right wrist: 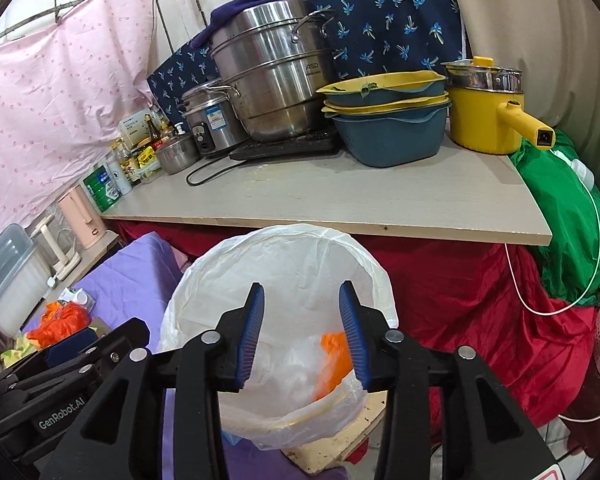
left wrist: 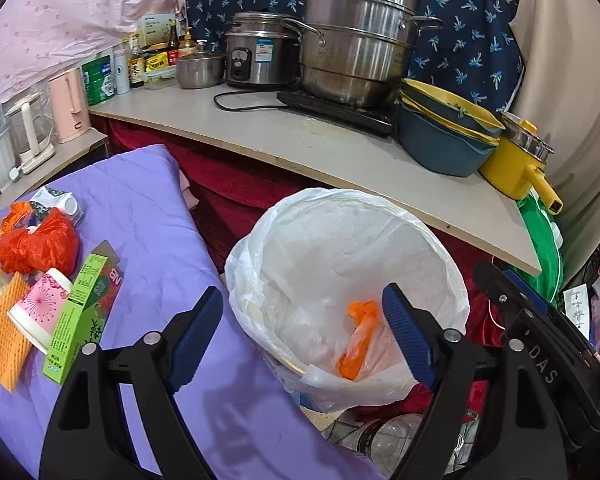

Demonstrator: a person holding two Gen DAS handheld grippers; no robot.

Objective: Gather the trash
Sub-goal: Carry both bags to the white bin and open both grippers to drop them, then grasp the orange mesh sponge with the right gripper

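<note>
Far left of the left wrist view, the uncollected trash sat in a pile on the purple sheet [left wrist: 148, 216]: an orange foam net [left wrist: 4, 348], a crumpled red plastic bag [left wrist: 36, 246], a pink paper cup [left wrist: 40, 308] tipped on its side and a green tea box [left wrist: 76, 312] leaning against it. Behind that pile, up the left edge, stood a pink kettle [left wrist: 70, 106].

The left gripper [left wrist: 302, 334] was wide open with nothing in it, one finger over the sheet and the other over the bin. Centre frame was the trash bin [left wrist: 440, 264] with its white liner, and an orange bag [left wrist: 358, 340] already lying inside near the bottom.

Right behind the bin, the wooden shelf [left wrist: 340, 152] overhung its far rim, loaded with a rice cooker [left wrist: 260, 54], a big steel steamer pot [left wrist: 360, 40], stacked blue and yellow basins [left wrist: 444, 128] and a yellow pot [left wrist: 512, 164] at the right end.

In the right wrist view the right gripper [right wrist: 302, 336] hung straight over the bin mouth, jaws partly open and empty. Red cloth [right wrist: 480, 304] draped below the shelf, with a green bag [right wrist: 560, 216] on the right.
</note>
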